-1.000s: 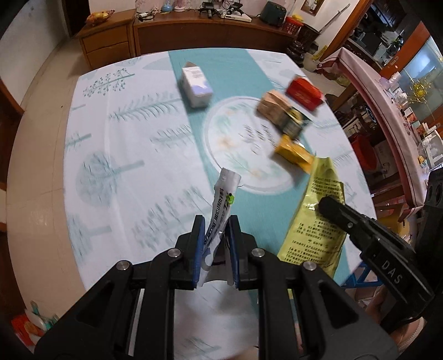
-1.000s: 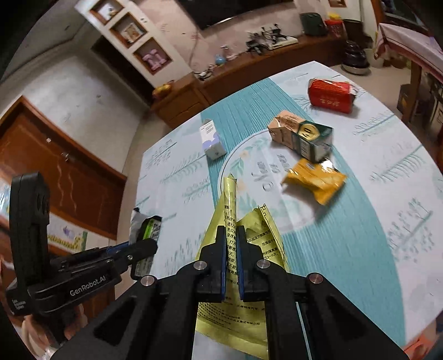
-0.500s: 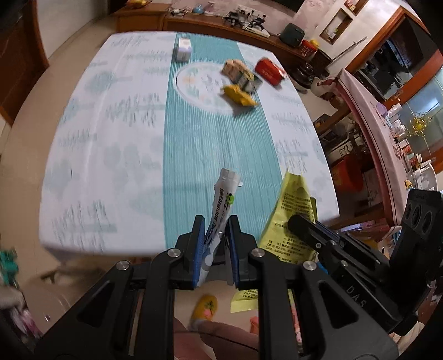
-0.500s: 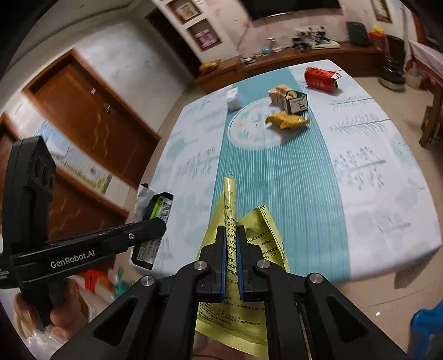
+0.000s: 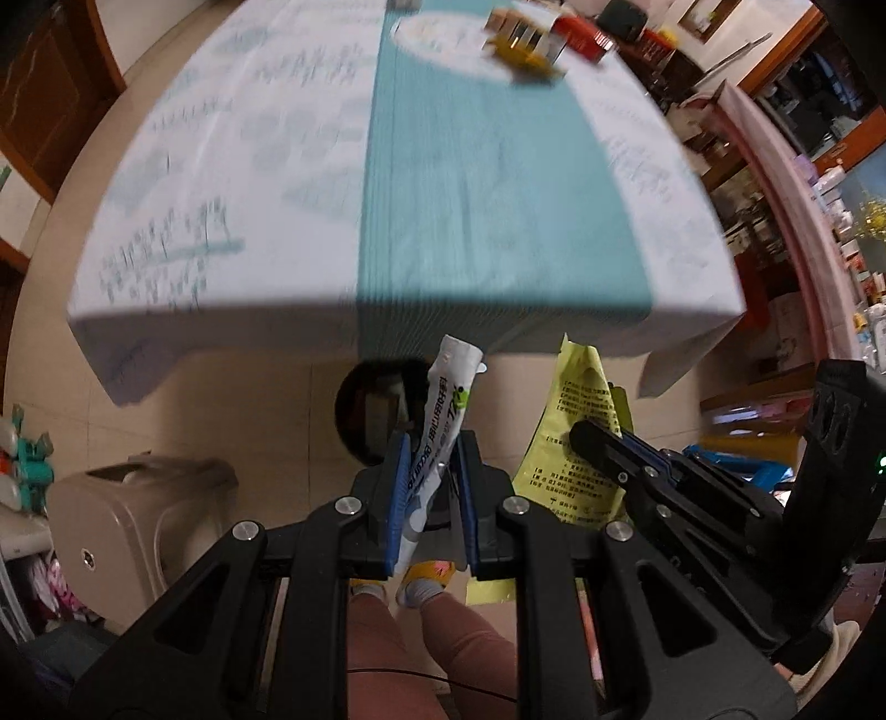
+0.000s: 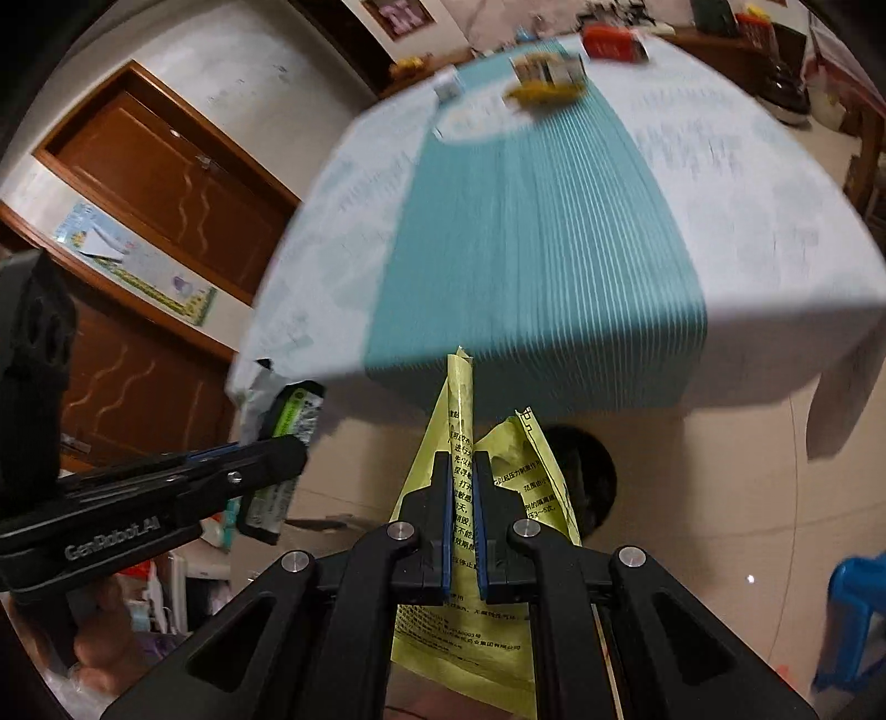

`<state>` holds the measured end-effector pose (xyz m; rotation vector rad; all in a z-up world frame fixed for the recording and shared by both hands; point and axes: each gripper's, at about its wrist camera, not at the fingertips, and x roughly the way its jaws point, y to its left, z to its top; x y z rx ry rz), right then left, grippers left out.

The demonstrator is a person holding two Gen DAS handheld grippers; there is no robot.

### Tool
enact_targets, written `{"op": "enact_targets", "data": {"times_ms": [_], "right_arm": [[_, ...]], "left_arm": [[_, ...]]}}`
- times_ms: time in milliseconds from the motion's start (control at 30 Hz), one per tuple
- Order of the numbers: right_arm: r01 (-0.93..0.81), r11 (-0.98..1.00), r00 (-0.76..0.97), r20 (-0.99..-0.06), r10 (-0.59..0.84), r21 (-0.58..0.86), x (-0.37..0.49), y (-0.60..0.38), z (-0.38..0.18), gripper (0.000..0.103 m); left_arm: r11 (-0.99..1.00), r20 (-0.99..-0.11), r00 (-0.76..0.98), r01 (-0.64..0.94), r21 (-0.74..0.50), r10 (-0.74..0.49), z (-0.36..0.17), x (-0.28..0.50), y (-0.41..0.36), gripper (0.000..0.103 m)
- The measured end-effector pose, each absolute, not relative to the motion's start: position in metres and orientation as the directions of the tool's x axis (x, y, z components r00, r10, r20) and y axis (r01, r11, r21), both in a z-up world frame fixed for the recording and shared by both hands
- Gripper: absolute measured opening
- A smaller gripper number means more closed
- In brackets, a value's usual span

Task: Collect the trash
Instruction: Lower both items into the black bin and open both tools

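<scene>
Carrying two pieces of trash off the table at once, both grippers are hanging past the table's near edge, above the floor. The left gripper (image 5: 429, 471) is pinching a white squeezed tube (image 5: 443, 415) between its blue pads, jaws pressed onto the lower body so the flattened crimped end is sticking up and forward (green and black label showing in the right wrist view (image 6: 288, 437)). The right gripper (image 6: 464, 518) is clamping a yellow printed sachet (image 6: 470, 554) at its folded middle, jaws nearly together with only the thin foil between them; the sachet's loose halves are flaring up and hanging below the pads. Holding each item by its middle is likely keeping both from flopping or sliding out in transit.

A round dark bin (image 5: 368, 410) is sitting on the tiled floor just below the table edge, straight ahead of both grippers; in the right wrist view it is partly hidden behind the sachet (image 6: 590, 476). Judging by that, the drop is the step in hand, and each gripper needs to be over the opening before letting go.

More trash is lying at the far end of the tablecloth (image 5: 498, 194): a yellow wrapper (image 6: 545, 91), a printed carton (image 6: 545, 69), a red box (image 6: 612, 40) and a small white box (image 6: 448, 87) (all blurred), so the task looks partway done.
</scene>
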<state>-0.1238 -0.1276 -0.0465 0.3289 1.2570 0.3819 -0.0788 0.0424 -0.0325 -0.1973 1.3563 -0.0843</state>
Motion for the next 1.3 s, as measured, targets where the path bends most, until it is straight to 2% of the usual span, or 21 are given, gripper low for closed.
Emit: {"op": "enact_targets", "data": {"times_ms": [167, 367, 533, 733, 767, 833, 900, 967, 1100, 1300], "right_arm": [[-0.08, 0.919, 0.236, -0.889, 0.393, 0.386, -0.138, -0.112, -0.126, 0.006], [-0.085, 0.951, 0.311, -0.899, 0.308, 0.297, -0.149, -0.098, -0.226, 0.006], [-0.072, 0.956, 0.347, -0.891, 0.293, 0.286, -0.151, -0.092, -0.309, 0.006], [-0.096, 0.953, 0.36, -0.883, 0.302, 0.287, -0.146, -0.089, -0.384, 0.006], [-0.098, 0.952, 0.356, -0.883, 0.305, 0.289, -0.151, -0.091, -0.391, 0.007], [-0.097, 0.948, 0.329, -0.889, 0.317, 0.302, -0.145, -0.089, -0.411, 0.015], [-0.092, 0.94, 0.299, -0.892, 0.34, 0.328, -0.146, -0.09, -0.428, 0.027], [-0.097, 0.939, 0.283, -0.896, 0.344, 0.33, -0.139, -0.086, -0.438, 0.036], [-0.118, 0.944, 0.27, -0.905, 0.33, 0.309, -0.134, -0.079, -0.45, 0.038], [-0.111, 0.95, 0.258, -0.915, 0.311, 0.292, -0.136, -0.082, -0.425, 0.038]], "left_arm": [[0.982, -0.968, 0.19, -0.059, -0.177, -0.163, -0.106, -0.086, 0.051, 0.014], [0.99, -0.964, 0.24, -0.046, -0.132, -0.118, -0.206, -0.079, 0.054, 0.014], [0.992, -0.963, 0.248, -0.036, -0.121, -0.108, -0.297, -0.068, 0.052, 0.014], [0.994, -0.96, 0.262, -0.013, -0.109, -0.101, -0.367, -0.06, 0.044, 0.015], [0.995, -0.96, 0.263, -0.009, -0.104, -0.098, -0.376, -0.06, 0.043, 0.015], [0.996, -0.964, 0.252, -0.006, -0.093, -0.089, -0.391, -0.056, 0.041, 0.019], [0.996, -0.969, 0.23, 0.0, -0.093, -0.091, -0.406, -0.055, 0.039, 0.035], [0.995, -0.972, 0.215, -0.008, -0.095, -0.091, -0.419, -0.055, 0.038, 0.038], [0.994, -0.98, 0.173, -0.031, -0.103, -0.096, -0.433, -0.052, 0.039, 0.043], [0.993, -0.978, 0.178, -0.027, -0.114, -0.108, -0.412, -0.057, 0.047, 0.043]]}}
